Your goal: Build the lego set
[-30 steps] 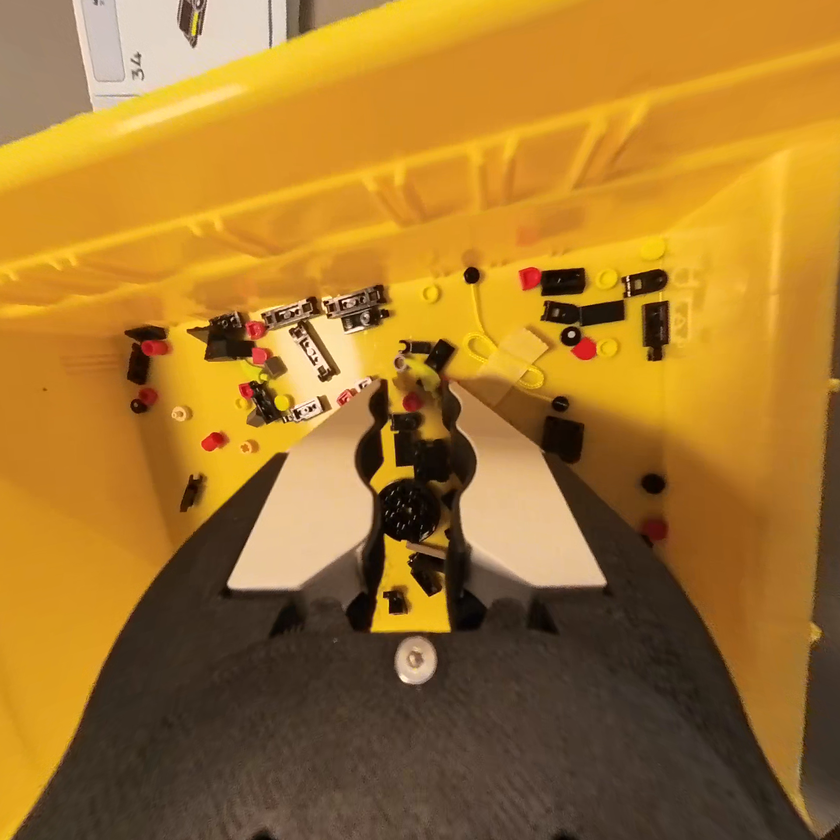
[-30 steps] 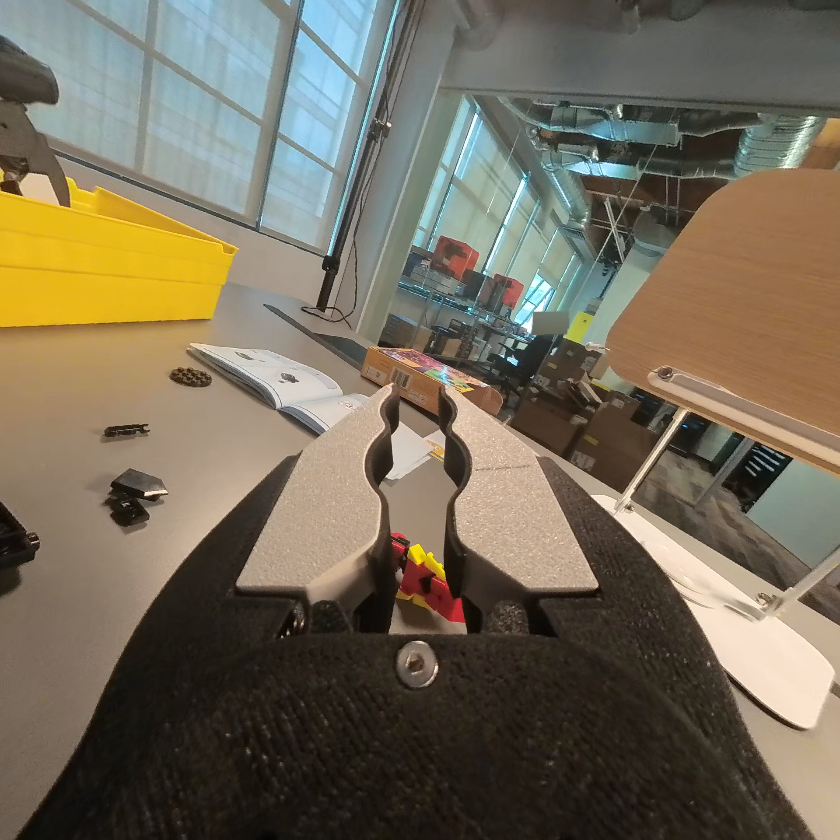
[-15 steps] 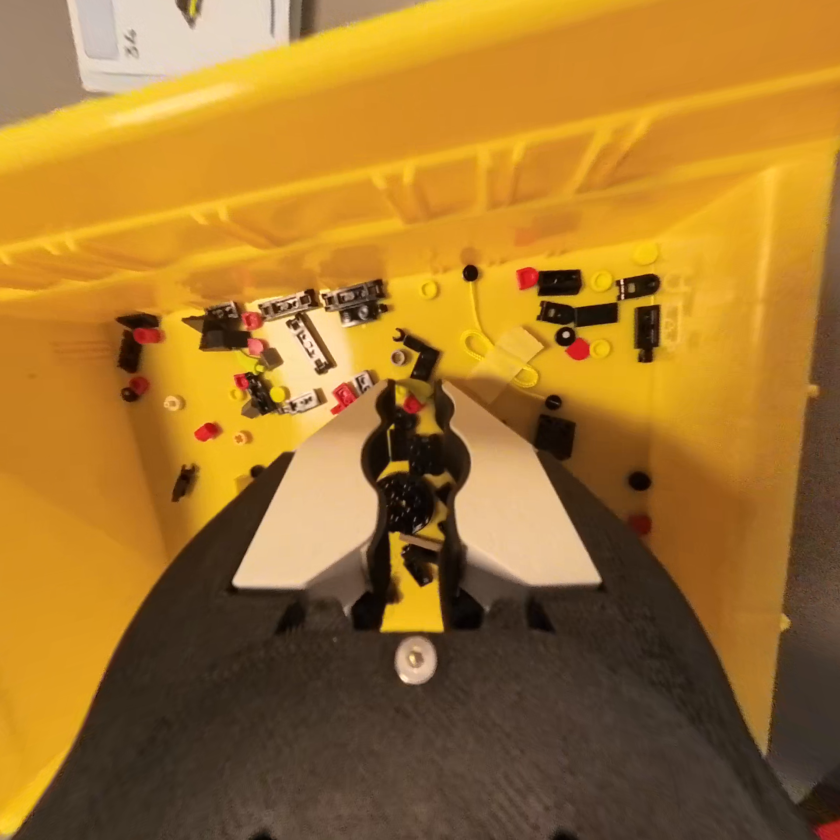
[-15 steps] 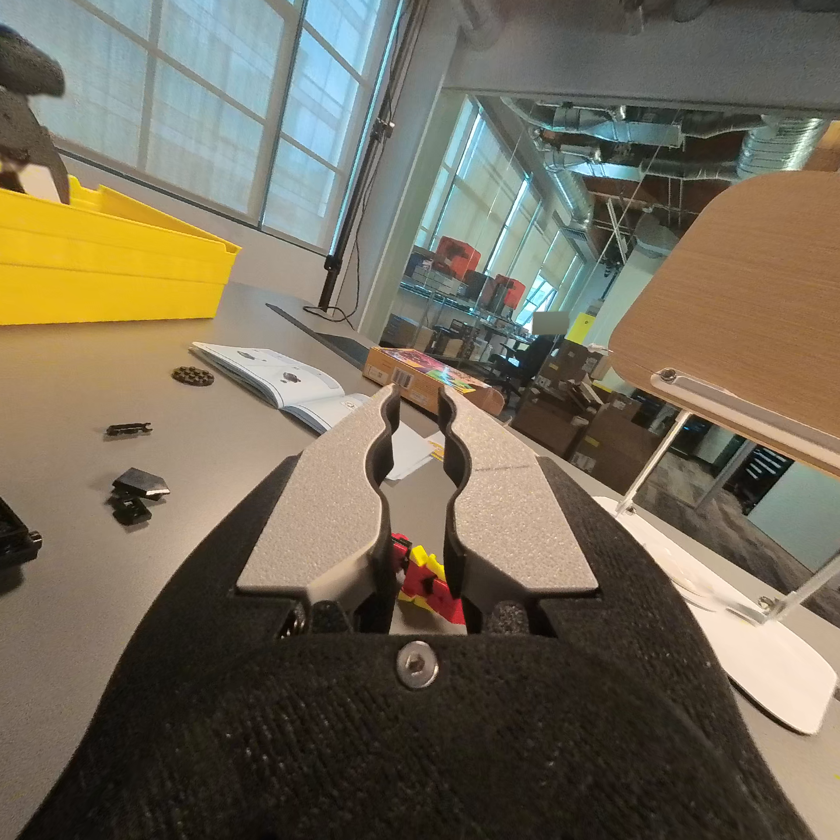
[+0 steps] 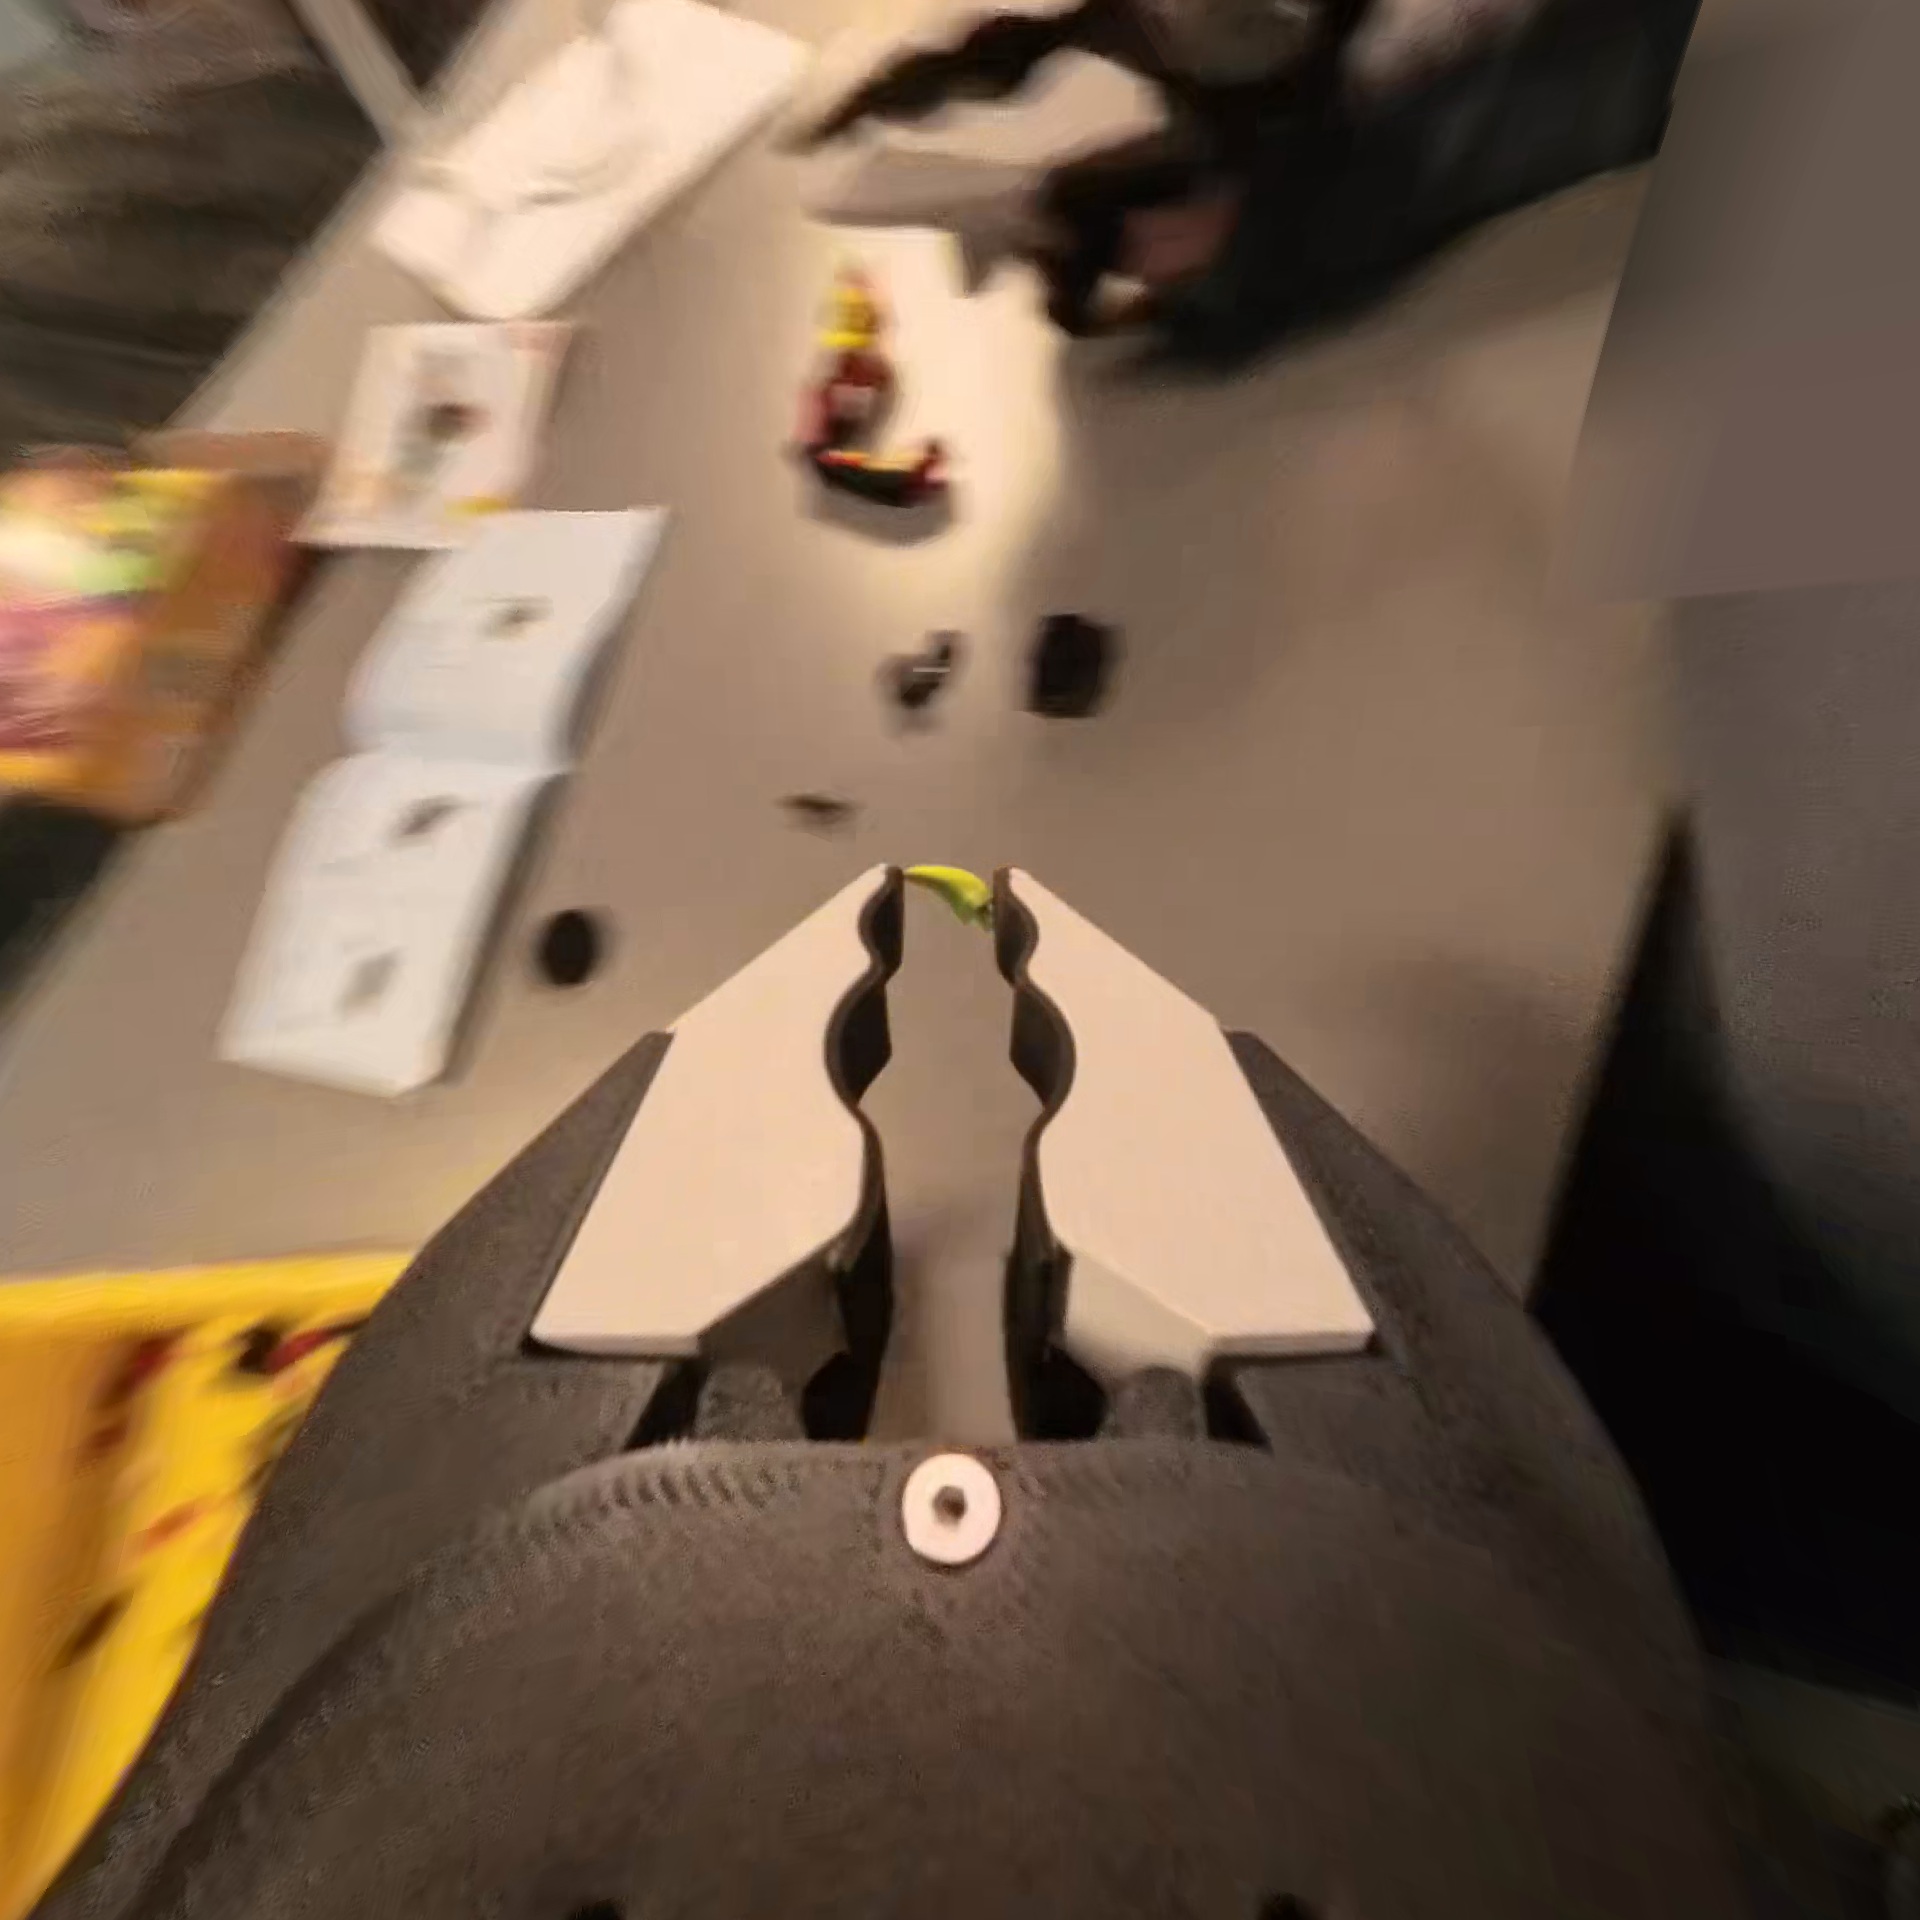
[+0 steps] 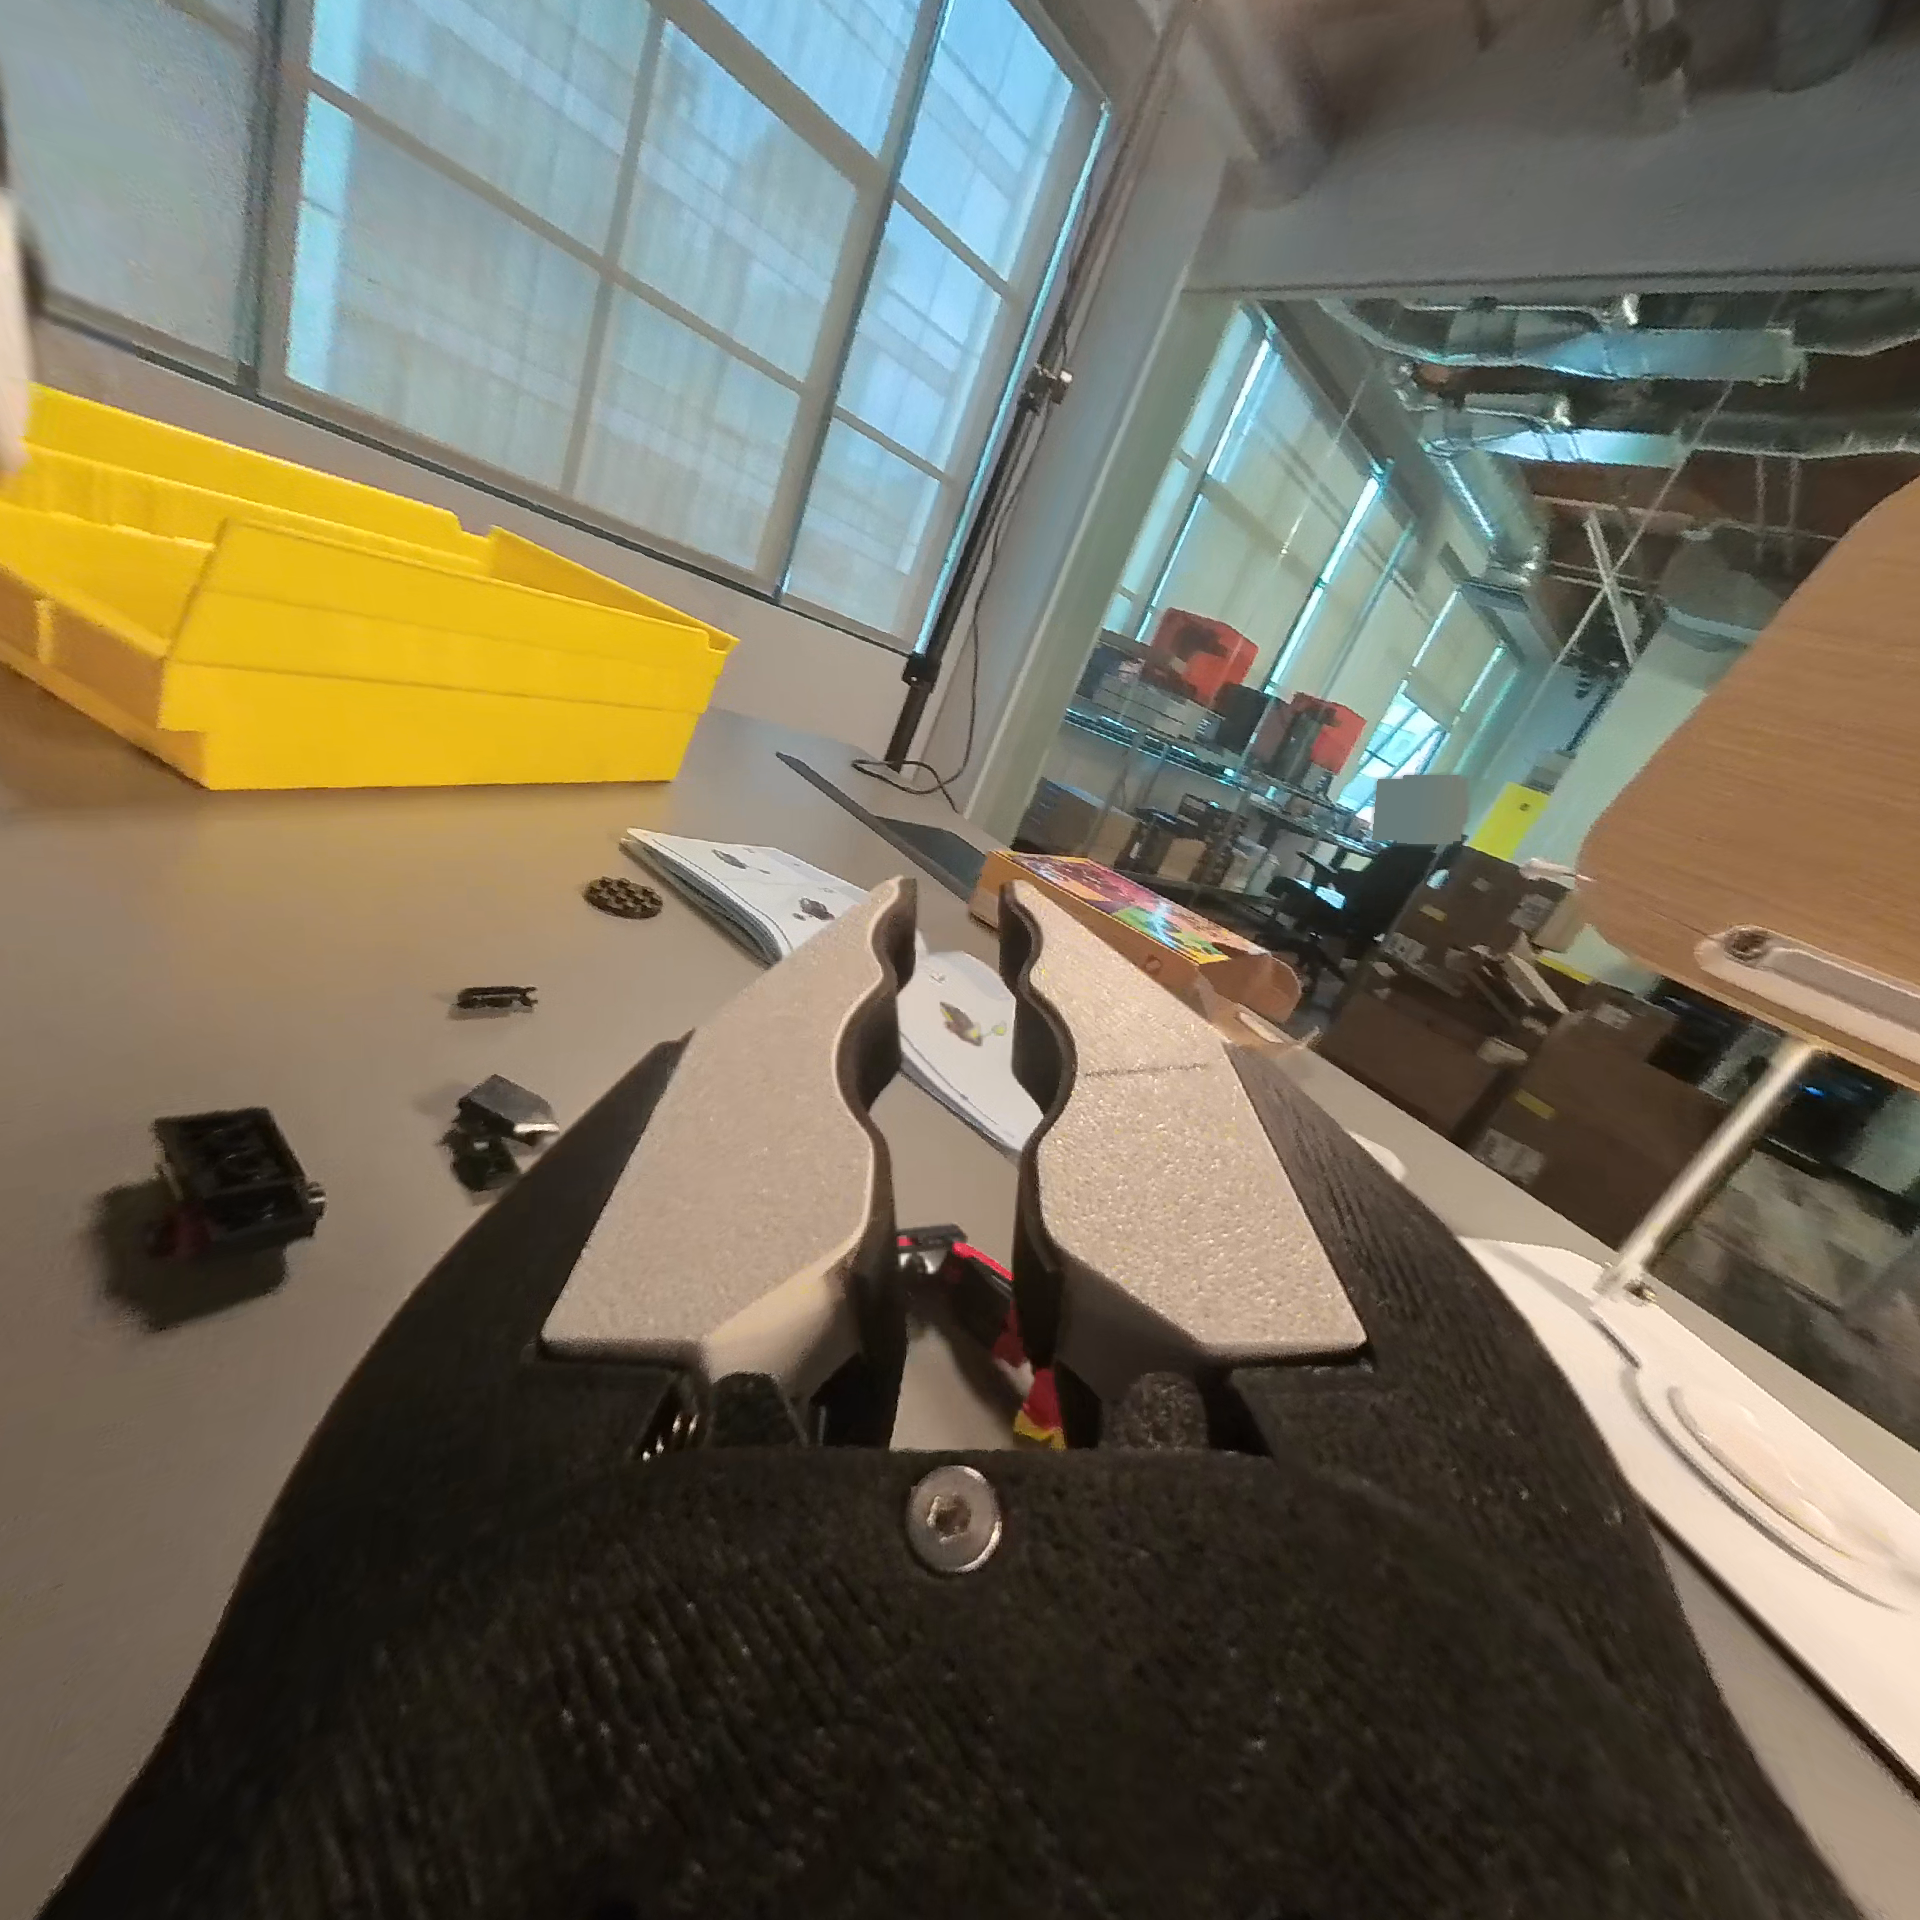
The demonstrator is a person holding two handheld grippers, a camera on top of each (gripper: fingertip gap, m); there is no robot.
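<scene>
my left gripper (image 5: 945,902) pinches a small yellow-green piece (image 5: 951,891) at its tips, above the grey table (image 5: 1299,727). ahead of it sits the blurred red-and-yellow lego build (image 5: 862,416). my right gripper (image 6: 956,914) is narrowly spread, holding nothing; yellow bin (image 6: 416,665) far left of it.

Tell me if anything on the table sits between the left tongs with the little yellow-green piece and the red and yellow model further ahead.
Yes. The left tongs pinch the yellow-green piece, and small black parts lie on the table along the line toward the red and yellow model. They are low; passing above them looks clear.
</scene>
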